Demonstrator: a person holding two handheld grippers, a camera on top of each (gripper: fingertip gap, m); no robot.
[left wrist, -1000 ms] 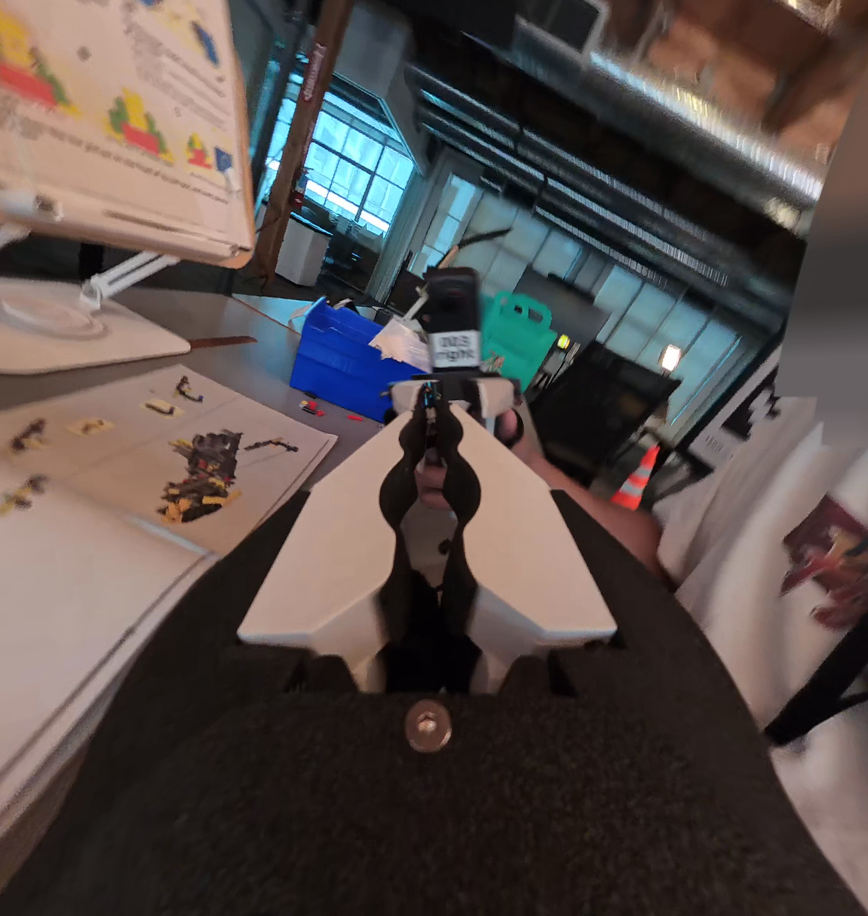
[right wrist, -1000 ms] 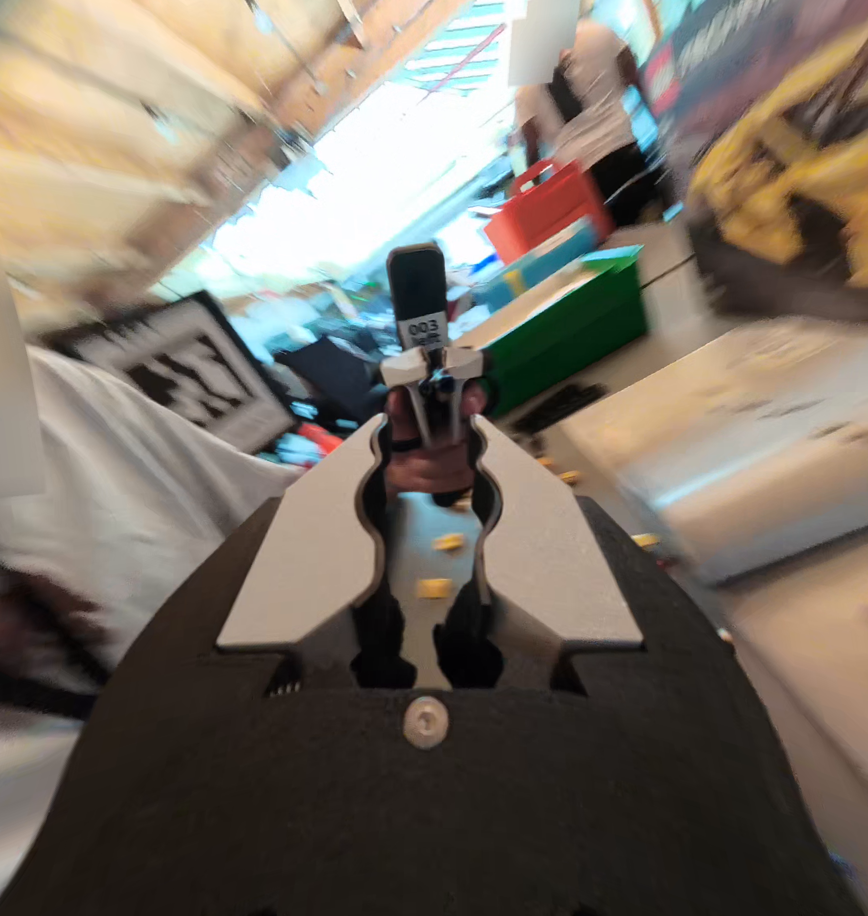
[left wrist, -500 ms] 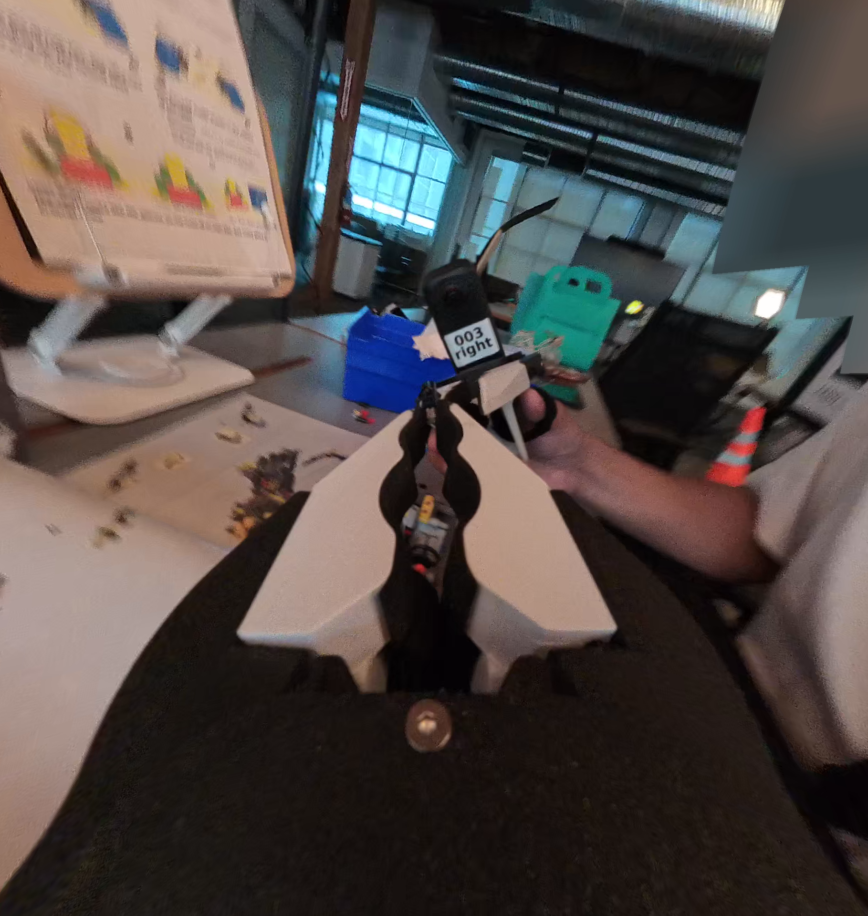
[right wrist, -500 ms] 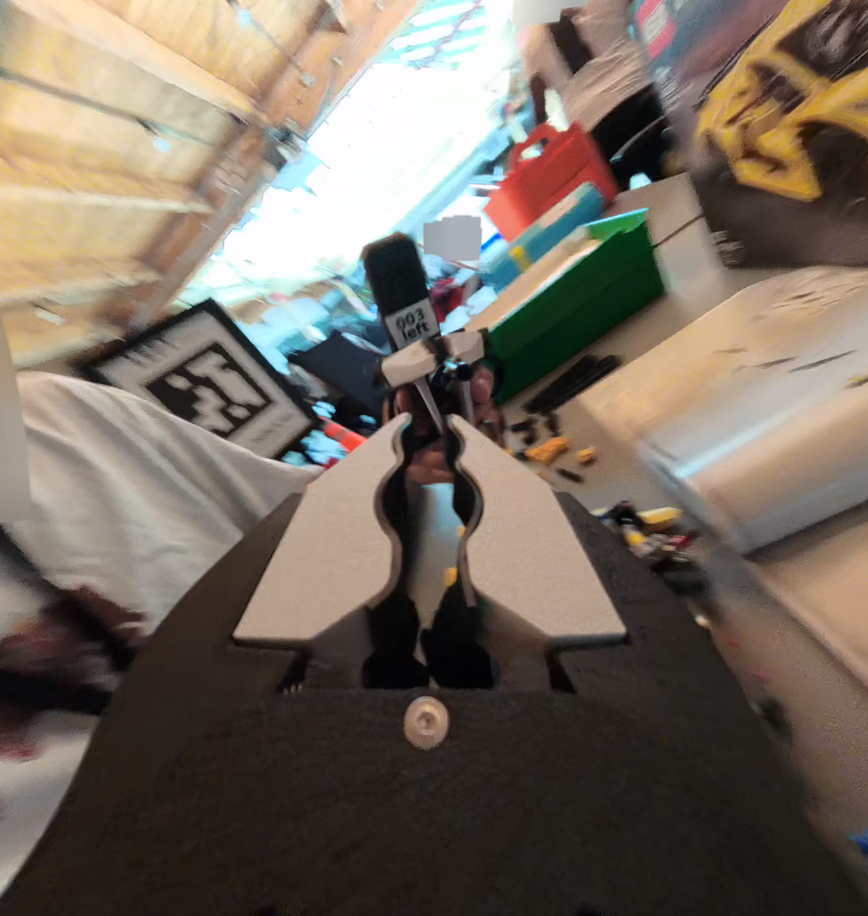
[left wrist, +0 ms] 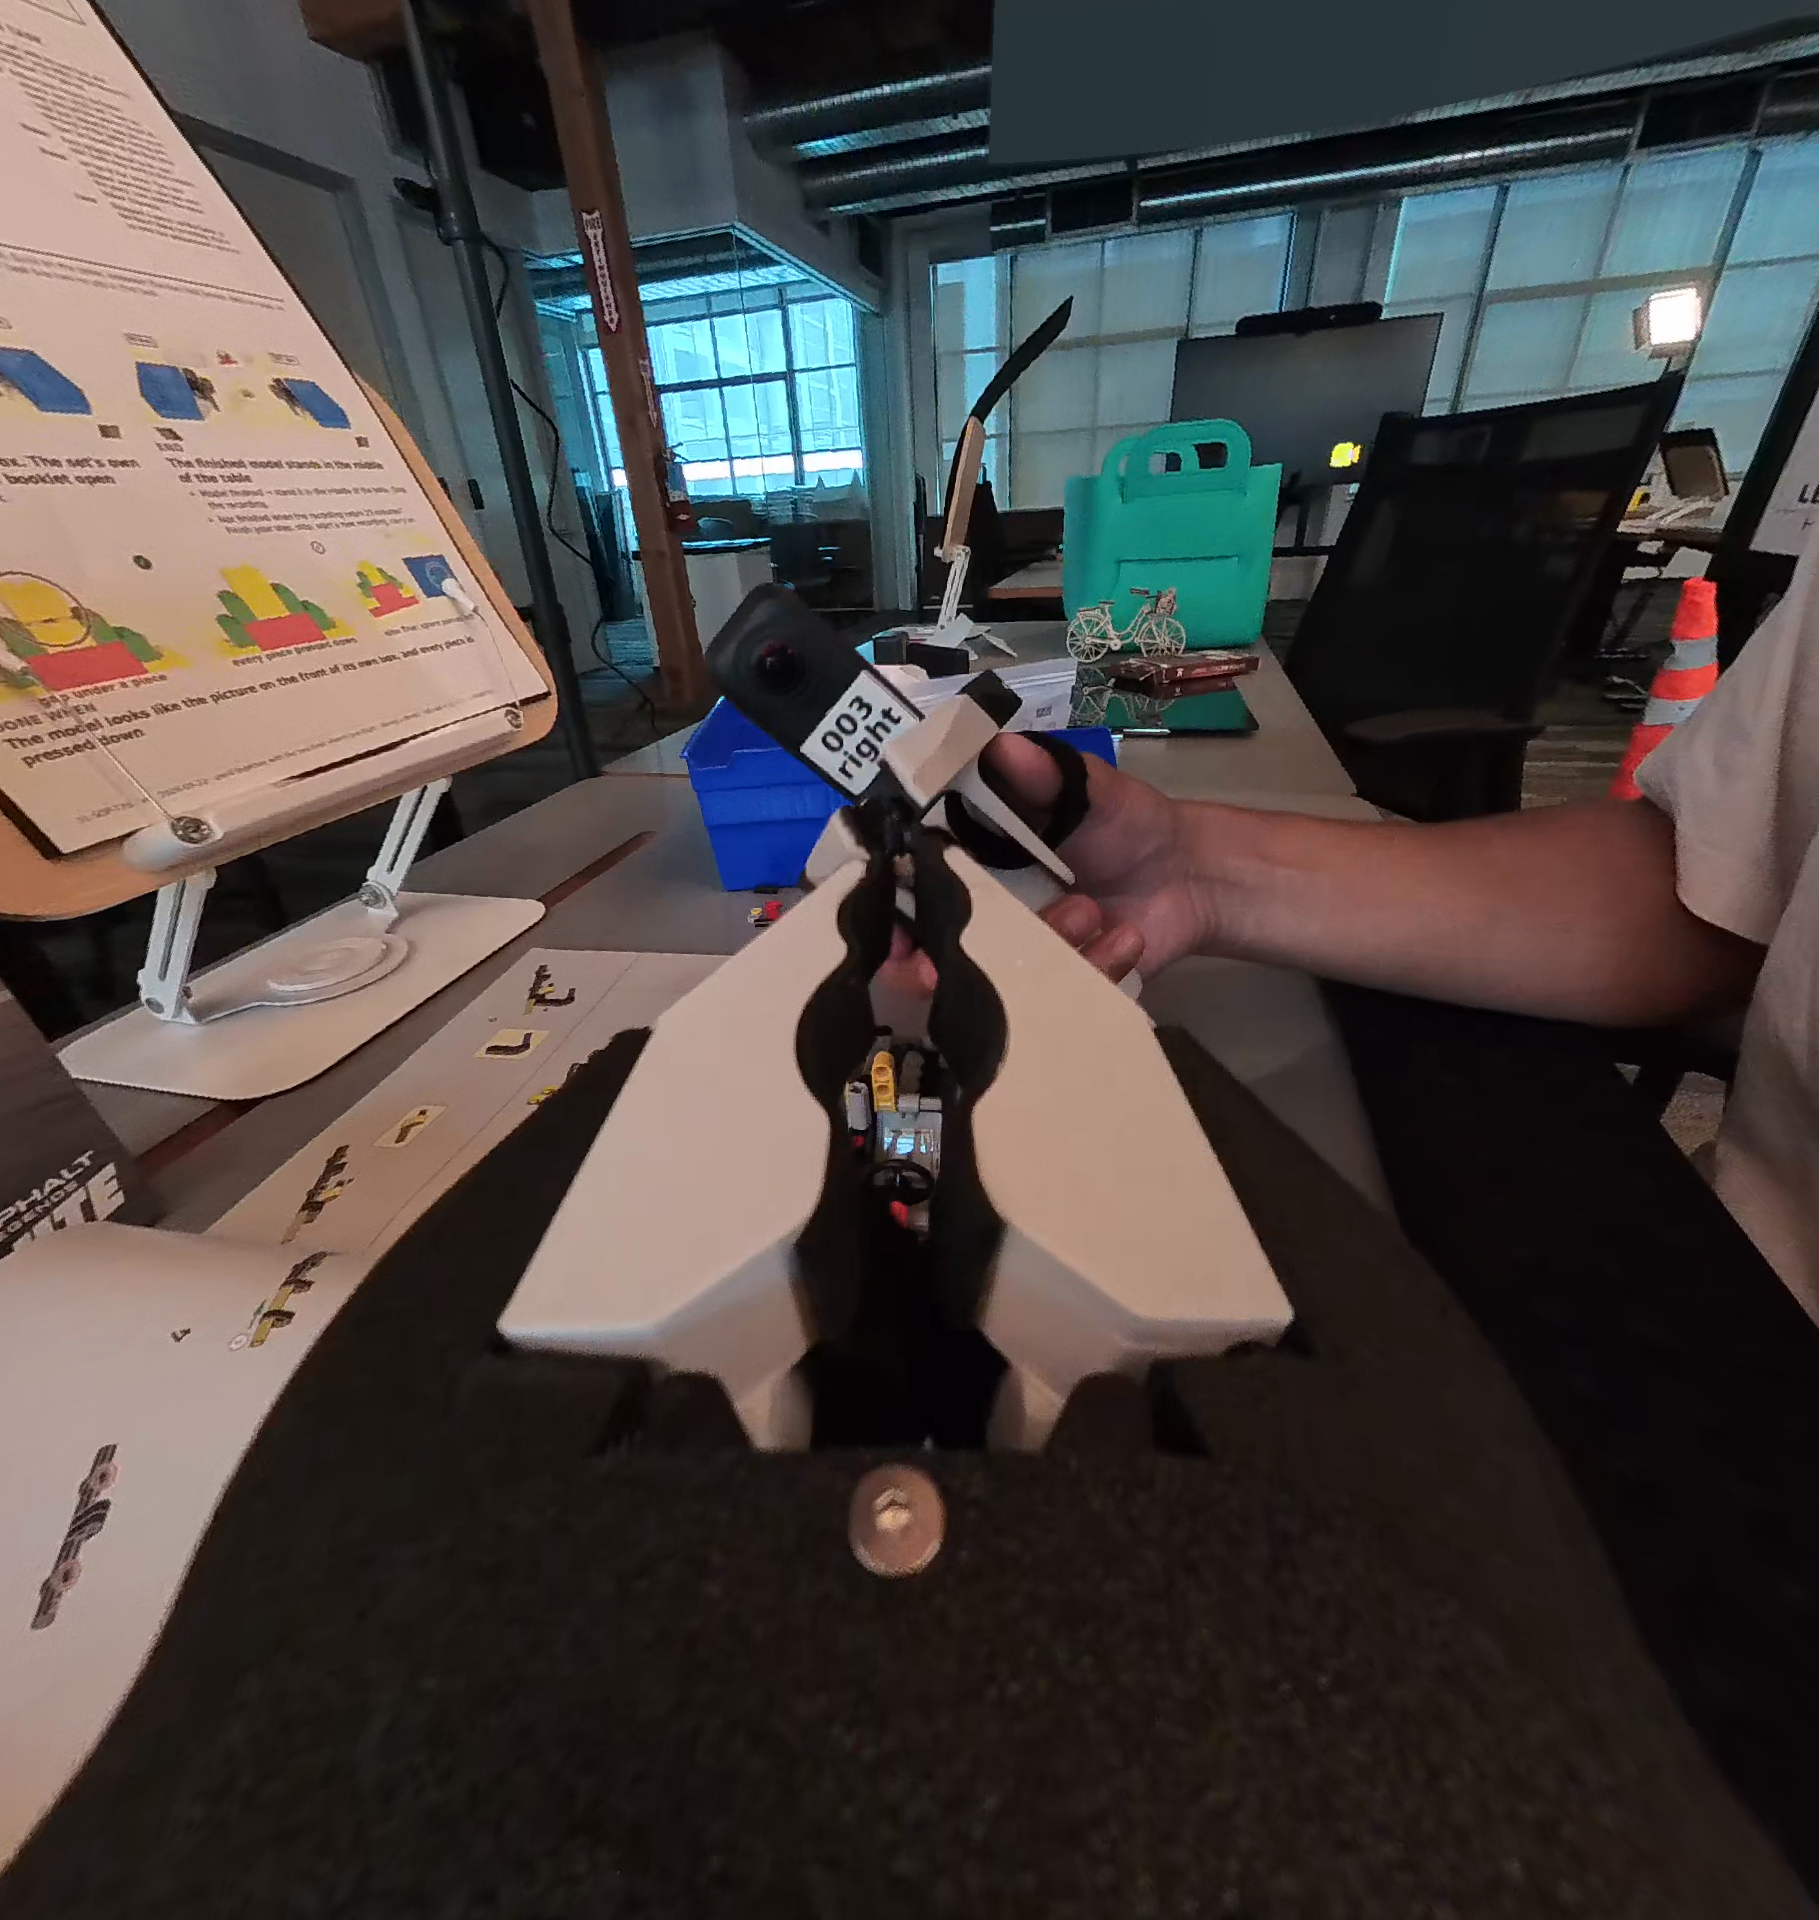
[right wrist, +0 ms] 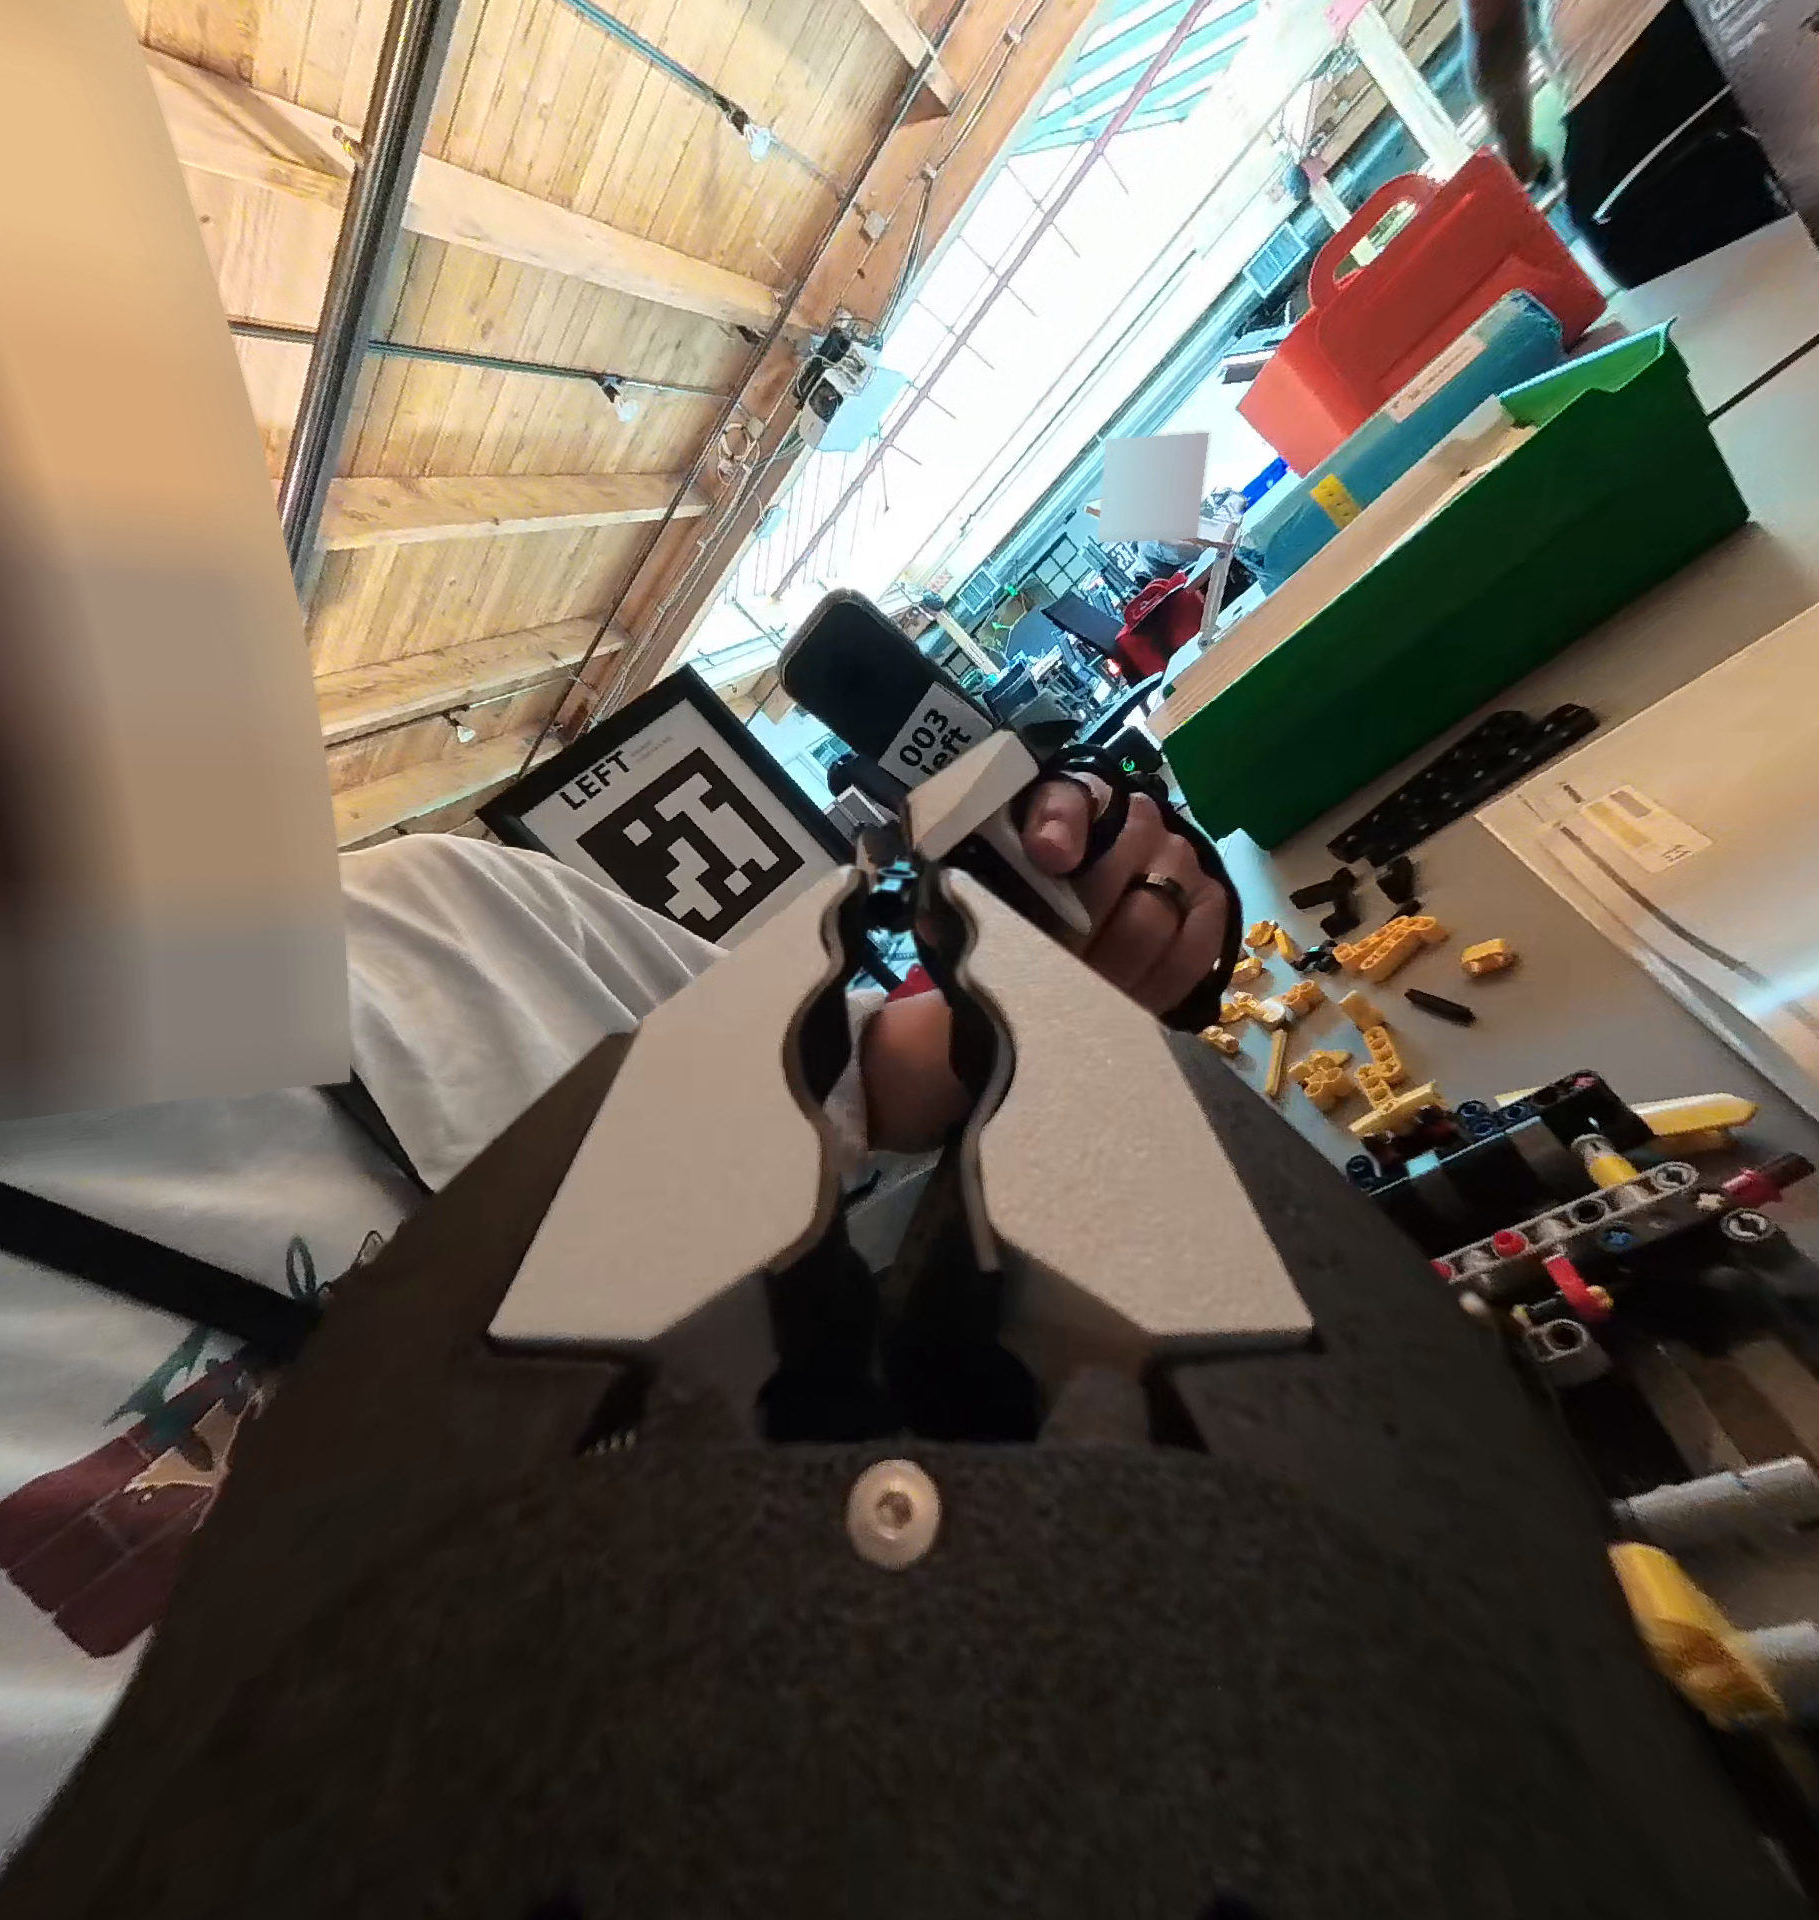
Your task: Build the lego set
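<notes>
Both grippers are held up in the air, tip to tip. My left gripper [left wrist: 889, 868] is shut, with a small black lego piece [left wrist: 892, 831] at its tips. My right gripper [right wrist: 892, 891] is shut on the same small black piece [right wrist: 889, 883]. I cannot tell whether it is one piece or two joined. The right gripper's body [left wrist: 884, 727] faces the left wrist view, and the left gripper's body [right wrist: 946, 748] faces the right wrist view. The partly built grey, black and yellow model [right wrist: 1570, 1216] lies on the table below and shows through the left jaws [left wrist: 900, 1132].
Loose yellow pieces [right wrist: 1341, 1029] and a black plate [right wrist: 1466, 779] lie by a green bin [right wrist: 1456, 623]. An open instruction booklet [left wrist: 417, 1122], a sheet on a white stand [left wrist: 209, 520] and a blue bin [left wrist: 759, 810] are on the left. A person's forearm [left wrist: 1404, 914] reaches in.
The right jaws have narrowed from partly open to shut on the piece. Both grippers have tilted, still tip to tip, and more of the table and model now shows.
</notes>
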